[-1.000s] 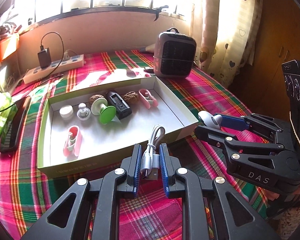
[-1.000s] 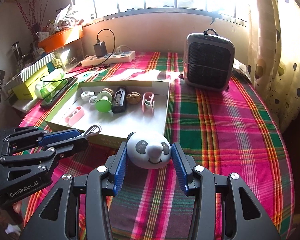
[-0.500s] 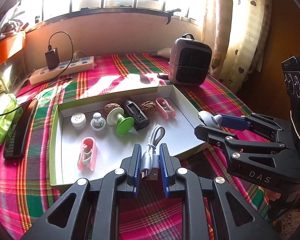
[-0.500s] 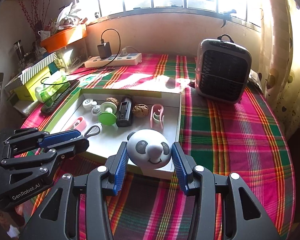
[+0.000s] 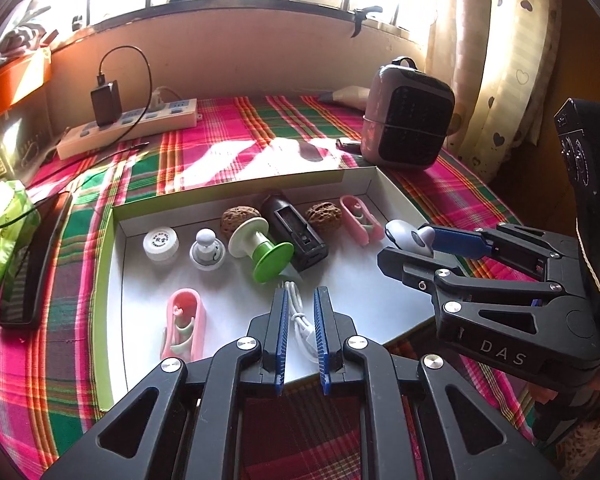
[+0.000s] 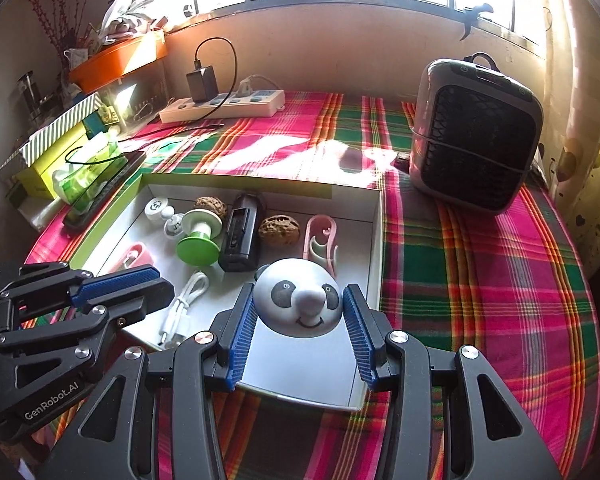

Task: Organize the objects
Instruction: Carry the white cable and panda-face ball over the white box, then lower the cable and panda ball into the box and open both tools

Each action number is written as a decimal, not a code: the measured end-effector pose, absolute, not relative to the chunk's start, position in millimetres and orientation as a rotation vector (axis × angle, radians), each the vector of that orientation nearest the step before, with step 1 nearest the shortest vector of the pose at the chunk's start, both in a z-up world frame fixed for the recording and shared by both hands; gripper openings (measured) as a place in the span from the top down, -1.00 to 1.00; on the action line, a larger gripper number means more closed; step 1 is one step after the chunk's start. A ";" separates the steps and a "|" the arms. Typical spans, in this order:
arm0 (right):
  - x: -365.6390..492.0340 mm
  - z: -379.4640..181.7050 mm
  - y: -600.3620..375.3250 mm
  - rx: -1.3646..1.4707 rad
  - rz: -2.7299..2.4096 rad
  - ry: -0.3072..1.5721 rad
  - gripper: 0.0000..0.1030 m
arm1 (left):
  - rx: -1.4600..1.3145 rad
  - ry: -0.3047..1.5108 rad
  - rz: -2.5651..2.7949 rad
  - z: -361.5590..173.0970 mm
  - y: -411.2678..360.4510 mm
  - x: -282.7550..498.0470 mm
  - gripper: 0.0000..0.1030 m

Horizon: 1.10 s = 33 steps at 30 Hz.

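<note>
Left tool (image 5: pixel 300 320) is now parted, and the cable (image 6: pixel 182 306) is released onto the near floor of the box (image 5: pixel 396 204). Right tool (image 6: pixel 298 320), clamped on the panda (image 6: pixel 298 298), is brought over the box; its drop likely follows.

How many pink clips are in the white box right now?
2. One pink clip lies at the near left of the white box; the other pink clip lies in the far row, right of a walnut.
</note>
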State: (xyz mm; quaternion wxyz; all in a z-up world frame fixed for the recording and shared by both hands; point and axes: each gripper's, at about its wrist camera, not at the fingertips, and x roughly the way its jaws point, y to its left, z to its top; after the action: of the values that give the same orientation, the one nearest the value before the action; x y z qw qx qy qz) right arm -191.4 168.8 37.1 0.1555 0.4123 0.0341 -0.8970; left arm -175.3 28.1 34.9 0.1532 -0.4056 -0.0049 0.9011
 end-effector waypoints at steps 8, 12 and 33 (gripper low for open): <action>-196.3 31.2 162.4 1.202 -2.550 0.125 0.12 | -1.187 -0.016 2.572 28.2 28.5 -179.9 0.78; -199.4 28.9 159.3 1.211 -2.544 0.136 0.12 | -1.198 -0.020 2.568 26.6 28.7 -181.4 0.78; -206.7 21.7 146.8 1.210 -2.521 0.198 0.12 | -1.220 -0.038 2.563 21.8 26.2 -184.3 0.77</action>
State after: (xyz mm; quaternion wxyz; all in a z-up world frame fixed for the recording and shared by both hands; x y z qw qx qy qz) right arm -206.7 146.8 21.7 0.1681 0.4254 0.0695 -0.8865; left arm -184.3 26.2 21.8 0.1506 -0.4249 -0.0131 0.8925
